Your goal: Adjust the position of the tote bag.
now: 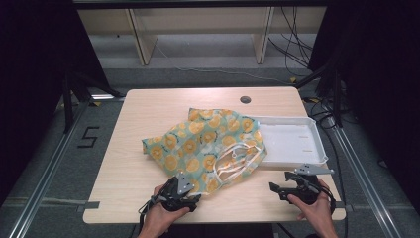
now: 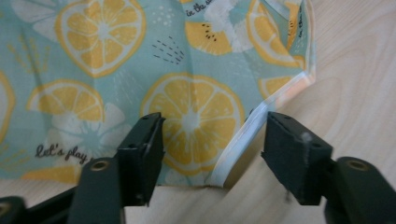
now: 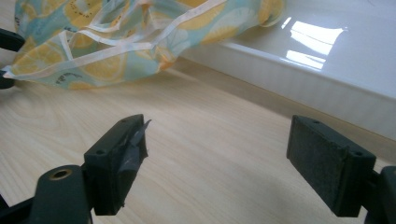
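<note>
A teal cloth bag printed with orange slices lies crumpled at the middle of the wooden table, its far right corner resting over a white tray. White straps lie on its near right part. My left gripper is at the bag's near edge. In the left gripper view its jaws stand open on either side of the bag's white-hemmed corner, pads apart from the fabric. My right gripper is open over bare wood, short of the bag and the tray wall.
A round cable hole sits near the table's far edge. Wooden shelving and loose cables are on the floor beyond. A black "5" marks the floor at the left. Bare wood lies left of the bag.
</note>
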`<state>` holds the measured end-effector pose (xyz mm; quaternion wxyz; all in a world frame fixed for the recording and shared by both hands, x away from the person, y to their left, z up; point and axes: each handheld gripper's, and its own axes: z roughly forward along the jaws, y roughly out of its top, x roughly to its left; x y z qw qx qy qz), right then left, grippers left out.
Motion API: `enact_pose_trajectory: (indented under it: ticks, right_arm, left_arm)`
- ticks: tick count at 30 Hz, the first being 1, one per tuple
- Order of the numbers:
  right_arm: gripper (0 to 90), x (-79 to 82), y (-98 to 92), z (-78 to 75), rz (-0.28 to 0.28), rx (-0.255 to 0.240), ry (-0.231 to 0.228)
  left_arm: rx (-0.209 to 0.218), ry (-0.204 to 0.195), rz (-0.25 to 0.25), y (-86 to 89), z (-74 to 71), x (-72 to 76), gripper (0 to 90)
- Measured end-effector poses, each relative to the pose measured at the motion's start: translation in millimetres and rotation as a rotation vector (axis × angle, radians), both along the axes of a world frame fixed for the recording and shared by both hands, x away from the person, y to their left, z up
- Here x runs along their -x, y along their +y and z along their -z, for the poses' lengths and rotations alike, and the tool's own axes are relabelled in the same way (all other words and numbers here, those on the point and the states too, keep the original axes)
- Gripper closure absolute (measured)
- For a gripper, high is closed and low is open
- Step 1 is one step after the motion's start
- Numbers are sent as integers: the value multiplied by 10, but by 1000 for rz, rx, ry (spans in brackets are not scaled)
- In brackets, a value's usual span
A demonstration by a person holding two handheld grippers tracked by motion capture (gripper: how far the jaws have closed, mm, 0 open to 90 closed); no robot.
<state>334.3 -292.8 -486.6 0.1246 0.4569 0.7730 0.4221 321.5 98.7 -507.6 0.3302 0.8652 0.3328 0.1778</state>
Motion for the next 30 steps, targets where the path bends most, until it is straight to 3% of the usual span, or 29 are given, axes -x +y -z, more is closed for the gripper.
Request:
enact_pose_trajectory:
  ticks: [3,4,5,6,8,9,10,11,14,18,19,20,21,22,24,25,26,27,28,30]
  right_arm:
    - [213,8,14,-8,18,-15,27]
    - [213,-9,-16,-7,-7,10,-7]
    - [213,-14,-11,4,-14,-6,-7]
    - [215,-8,-9,3,-17,-14,1]
    - [221,-13,-18,-3,-7,5,-9]
    - [222,10,2,-17,0,-19,24]
    - [222,-5,-12,-10,-8,-2,-1]
    - [222,10,9,-6,3,-33,24]
    - [224,7,10,-13,0,-34,21]
    - [225,-13,-27,-10,-9,-7,-27]
    - [225,-15,-29,-10,-6,-6,-26]
    - [225,3,-14,-17,3,-33,19]
    - [225,6,-16,-24,9,-36,32]
    - [225,-14,-34,-19,-9,-21,-2]
    - [226,-28,-32,-6,-14,-19,-11]
    - [227,-35,-14,0,3,-21,-9]
    - [228,-36,-28,-2,0,-15,-17]
    - [228,-36,-28,-2,0,-15,-17]
    - [229,-37,-30,-10,-17,-28,-21]
    - [235,-27,7,-24,-3,-41,7]
  left_arm:
    - [-22,-7,25,-48,21,-40,440]
    - [-12,-20,16,-56,23,-48,502]
    - [-21,-20,37,-41,9,-57,564]
    - [-1,-22,49,-35,11,-71,650]
    - [6,-48,70,-16,-3,-70,812]
    - [-3,-56,79,0,-17,-75,858]
    - [-11,-84,93,21,-26,-94,885]
    - [-27,-87,101,40,-34,-104,893]
    - [-25,-95,93,127,-51,-136,896]
    - [-18,-90,76,264,-104,-138,897]
    - [-4,-105,60,400,-150,-141,897]
    - [-4,-105,60,400,-150,-141,897]
    - [14,-116,22,557,-195,-139,897]
    - [9,-128,15,672,-232,-149,897]
    - [6,-132,5,737,-259,-153,897]
    - [8,-150,-16,894,-307,-175,898]
    - [8,-150,-16,894,-307,-175,897]
    - [40,-151,-46,964,-312,-179,897]
    - [33,-160,-44,1031,-329,-199,898]
    - [67,-173,-82,1157,-318,-242,897]
